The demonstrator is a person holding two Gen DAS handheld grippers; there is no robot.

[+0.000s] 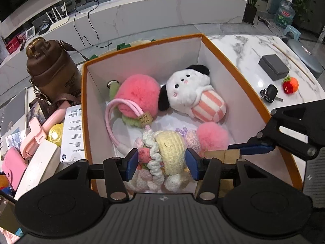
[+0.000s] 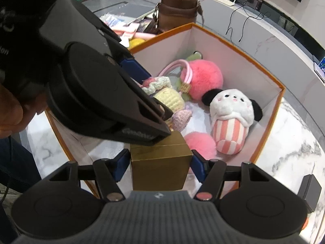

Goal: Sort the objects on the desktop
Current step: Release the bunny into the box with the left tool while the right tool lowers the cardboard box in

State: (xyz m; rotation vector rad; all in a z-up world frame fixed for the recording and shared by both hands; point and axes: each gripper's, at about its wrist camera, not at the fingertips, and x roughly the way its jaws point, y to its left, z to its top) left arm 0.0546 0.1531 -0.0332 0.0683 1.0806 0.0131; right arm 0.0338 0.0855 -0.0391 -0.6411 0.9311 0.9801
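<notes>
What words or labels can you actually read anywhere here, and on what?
"Hand Made", partly legible: small tan tag on the pink cord.
Brown bottle: gold lettering, upside down, unreadable.
White carton: fine print and barcode, too small.
Water jug: green label, blurred.

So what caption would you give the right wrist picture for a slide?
Right gripper holds a gold box over the orange bin of plush toys, beside the left gripper with a crocheted doll.
</notes>
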